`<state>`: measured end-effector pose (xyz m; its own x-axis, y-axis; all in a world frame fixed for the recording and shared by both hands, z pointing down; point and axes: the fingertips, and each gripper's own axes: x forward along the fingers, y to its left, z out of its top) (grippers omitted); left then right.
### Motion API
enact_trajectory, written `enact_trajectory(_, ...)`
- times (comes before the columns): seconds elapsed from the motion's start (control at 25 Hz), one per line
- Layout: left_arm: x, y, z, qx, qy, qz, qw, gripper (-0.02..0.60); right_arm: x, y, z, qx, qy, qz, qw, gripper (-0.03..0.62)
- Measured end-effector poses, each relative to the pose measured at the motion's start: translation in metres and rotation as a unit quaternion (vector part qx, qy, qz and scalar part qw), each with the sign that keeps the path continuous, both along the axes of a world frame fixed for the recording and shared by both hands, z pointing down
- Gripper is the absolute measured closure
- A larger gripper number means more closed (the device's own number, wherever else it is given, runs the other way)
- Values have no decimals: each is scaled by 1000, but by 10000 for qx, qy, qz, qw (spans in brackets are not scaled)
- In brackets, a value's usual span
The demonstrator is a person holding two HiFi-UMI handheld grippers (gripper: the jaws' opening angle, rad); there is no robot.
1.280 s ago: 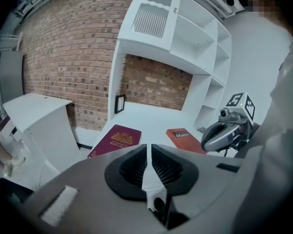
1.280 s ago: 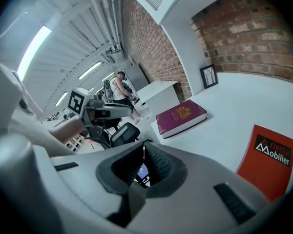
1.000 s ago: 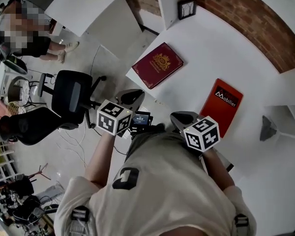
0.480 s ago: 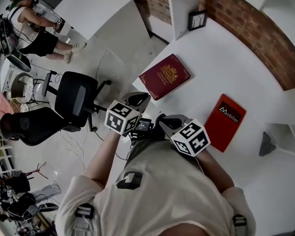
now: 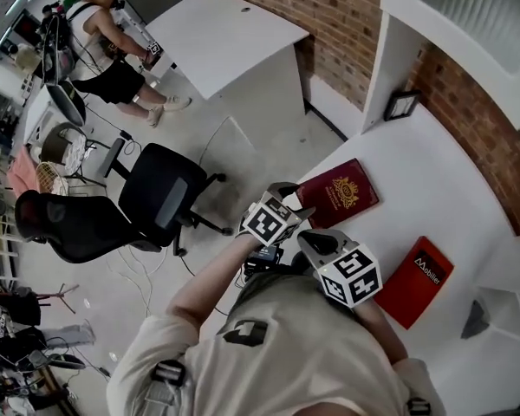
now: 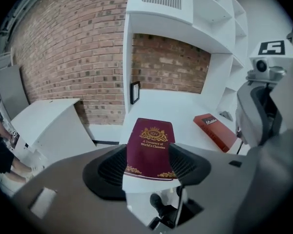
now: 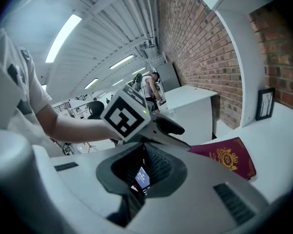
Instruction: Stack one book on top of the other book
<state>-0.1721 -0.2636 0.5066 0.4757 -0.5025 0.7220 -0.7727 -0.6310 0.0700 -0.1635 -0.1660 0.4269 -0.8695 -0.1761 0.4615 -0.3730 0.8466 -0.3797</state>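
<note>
A maroon book (image 5: 338,193) with gold print lies flat near the edge of the white table (image 5: 433,180); it also shows in the left gripper view (image 6: 150,147) and the right gripper view (image 7: 227,160). A red book (image 5: 416,280) lies apart from it, further right (image 6: 216,129). My left gripper (image 5: 293,196) hovers at the table's edge just short of the maroon book; its jaws have just been opening and stand apart with nothing between them (image 6: 147,152). My right gripper (image 5: 310,237) hangs beside it, off the table, pads together and empty (image 7: 145,147).
A small black picture frame (image 5: 402,105) leans against the white shelving at the table's back. A black office chair (image 5: 160,198) and a white desk (image 5: 230,37) stand on the floor to the left, where a person (image 5: 104,24) stands. A grey object (image 5: 472,319) sits at the far right.
Both grippers have moved up the picture toward the maroon book, the left one now at the book's near corner. The head camera has swung, showing more floor and brick wall.
</note>
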Motion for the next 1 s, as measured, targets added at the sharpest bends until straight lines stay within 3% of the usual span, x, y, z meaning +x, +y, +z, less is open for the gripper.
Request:
enact_trajectory(0.28,3,-20,27,-262,-252,174,9992,226,-4,-7,0,8,66,79,9999,588)
enact_trajectory(0.44,0,-30,50,-289,-466,0,9985,192,4,-7,10,50,330,63,9994,588)
enact_trajectory(0.6,6,-41,65,-254,-570,91,9980,186,11,-3,20,164,645,-71,9978,588)
enact_trajectory(0.84,13,-42,85,-359,-582,144,9976,186,44,-11,21,96,762,440,9961,588)
enact_trajectory(1.0,-1,-43,104,-556,-739,80,9957,179,57,-15,24,72,844,634,9944,588)
